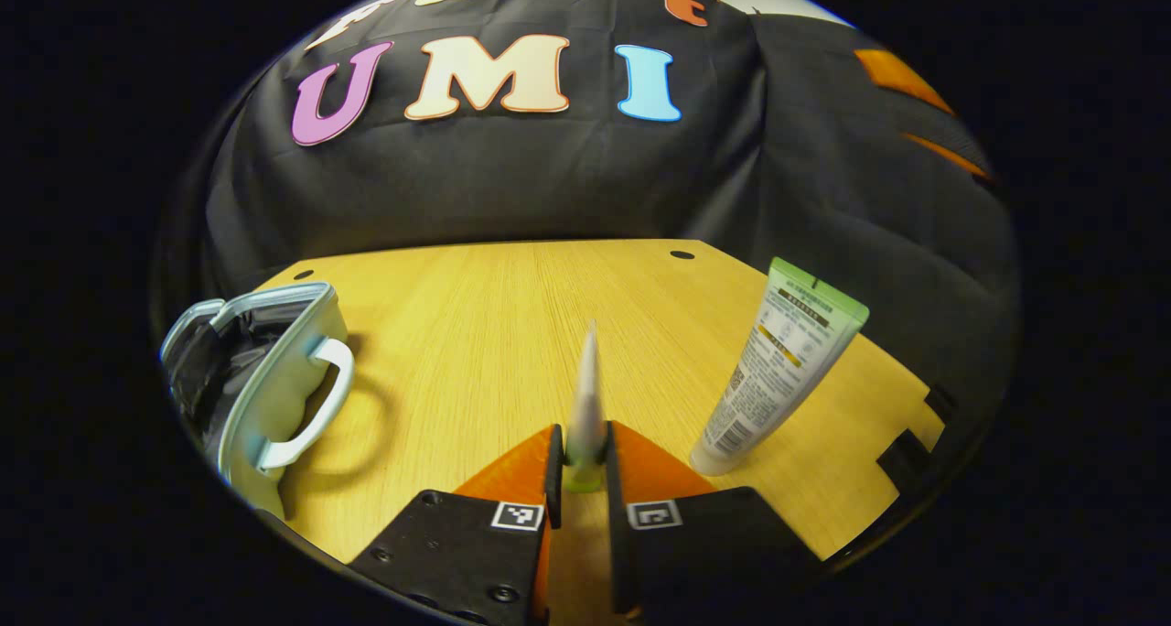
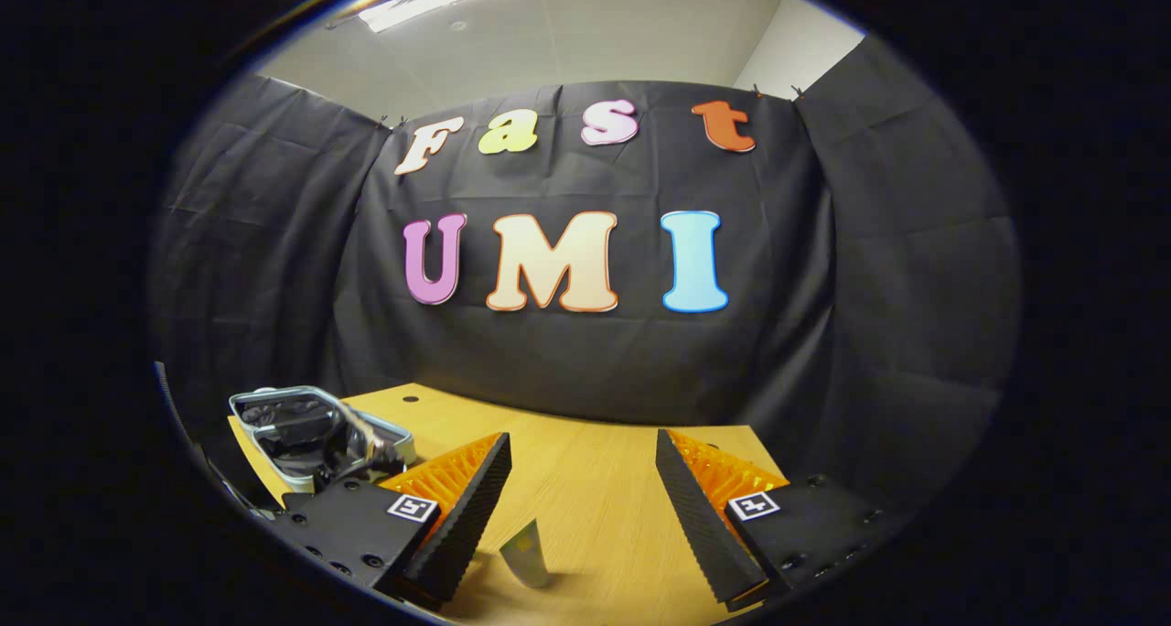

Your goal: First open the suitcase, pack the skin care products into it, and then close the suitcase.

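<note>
Left tool (image 1: 583,480): closed on a thin tube (image 1: 585,397), seen edge-on in the left gripper view; both fingers press its lower end, just above the cap, and the crimped end points up toward 12 o'clock.
Right tool (image 2: 583,507): open, fingers spread wide apart above the desk (image 2: 595,480) in the right gripper view, nothing between them being gripped.
Suitcase (image 1: 265,388): at 9 o'clock in the left gripper view, pale blue, open, dark lining showing, carry handle (image 1: 320,397) facing the middle of the desk. In the right gripper view the same suitcase (image 2: 311,429) lies at 8 o'clock, open side up, partly behind the left-hand finger.
Standing tube (image 1: 778,370): green-topped white skin care tube, at 3 o'clock in the left gripper view, resting on its cap on the desk and leaning slightly; well apart from the suitcase.
Tube below right tool (image 2: 526,553): small tube at 6 o'clock in the right gripper view, standing on the desk nearer the left-hand finger, touching neither finger.
Desk (image 1: 512,315): light wood grain, with small dark holes near its far edge.
</note>
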A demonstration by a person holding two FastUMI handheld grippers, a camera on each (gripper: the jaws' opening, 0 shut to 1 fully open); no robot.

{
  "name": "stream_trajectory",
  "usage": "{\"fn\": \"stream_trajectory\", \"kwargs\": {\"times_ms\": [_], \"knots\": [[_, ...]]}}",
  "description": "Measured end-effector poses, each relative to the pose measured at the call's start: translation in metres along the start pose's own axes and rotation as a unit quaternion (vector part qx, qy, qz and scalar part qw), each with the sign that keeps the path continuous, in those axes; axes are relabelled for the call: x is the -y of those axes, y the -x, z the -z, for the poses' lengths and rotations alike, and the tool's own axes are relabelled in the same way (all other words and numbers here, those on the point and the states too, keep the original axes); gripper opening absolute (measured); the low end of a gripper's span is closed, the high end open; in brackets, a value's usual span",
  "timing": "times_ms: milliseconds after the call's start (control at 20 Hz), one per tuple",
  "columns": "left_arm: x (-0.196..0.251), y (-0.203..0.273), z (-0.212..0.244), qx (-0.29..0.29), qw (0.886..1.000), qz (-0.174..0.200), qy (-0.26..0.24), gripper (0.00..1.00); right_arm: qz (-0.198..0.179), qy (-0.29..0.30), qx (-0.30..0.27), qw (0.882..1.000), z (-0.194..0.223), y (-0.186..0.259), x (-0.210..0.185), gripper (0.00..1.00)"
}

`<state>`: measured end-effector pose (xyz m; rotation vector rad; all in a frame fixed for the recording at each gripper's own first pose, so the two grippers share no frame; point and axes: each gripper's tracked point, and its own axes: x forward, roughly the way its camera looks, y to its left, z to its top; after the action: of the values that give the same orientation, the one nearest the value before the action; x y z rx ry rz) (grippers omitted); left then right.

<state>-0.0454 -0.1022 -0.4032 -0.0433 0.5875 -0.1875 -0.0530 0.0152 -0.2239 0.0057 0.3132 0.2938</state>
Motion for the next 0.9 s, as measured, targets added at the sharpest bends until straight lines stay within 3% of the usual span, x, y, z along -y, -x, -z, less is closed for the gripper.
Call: {"fn": "stream_trajectory", "kwargs": {"times_ms": [100,450,700,750,800,900], "knots": [[0.000,0.005,-0.005,-0.008,1.000,0.008,0.018,0.17,-0.008,0.003,-0.024,1.000,0.029,0.000,-0.011,0.99],[-0.024,0.060,-0.071,0.019,1.000,-0.002,-0.001,0.16,-0.013,-0.006,-0.136,0.991,0.146,-0.009,-0.037,0.99],[-0.038,0.097,-0.111,0.040,0.999,-0.014,0.015,0.16,0.005,-0.006,-0.176,0.984,0.193,-0.027,-0.039,0.98],[-0.042,0.104,-0.119,0.045,0.999,-0.019,0.018,0.16,0.011,-0.003,-0.185,0.983,0.200,-0.032,-0.036,0.95],[-0.046,0.109,-0.125,0.053,0.998,-0.025,0.019,0.16,0.013,-0.005,-0.199,0.980,0.213,-0.034,-0.033,0.84],[-0.056,0.119,-0.132,0.059,0.997,-0.038,0.014,0.16,0.004,-0.018,-0.226,0.974,0.231,-0.036,-0.038,0.72]]}}
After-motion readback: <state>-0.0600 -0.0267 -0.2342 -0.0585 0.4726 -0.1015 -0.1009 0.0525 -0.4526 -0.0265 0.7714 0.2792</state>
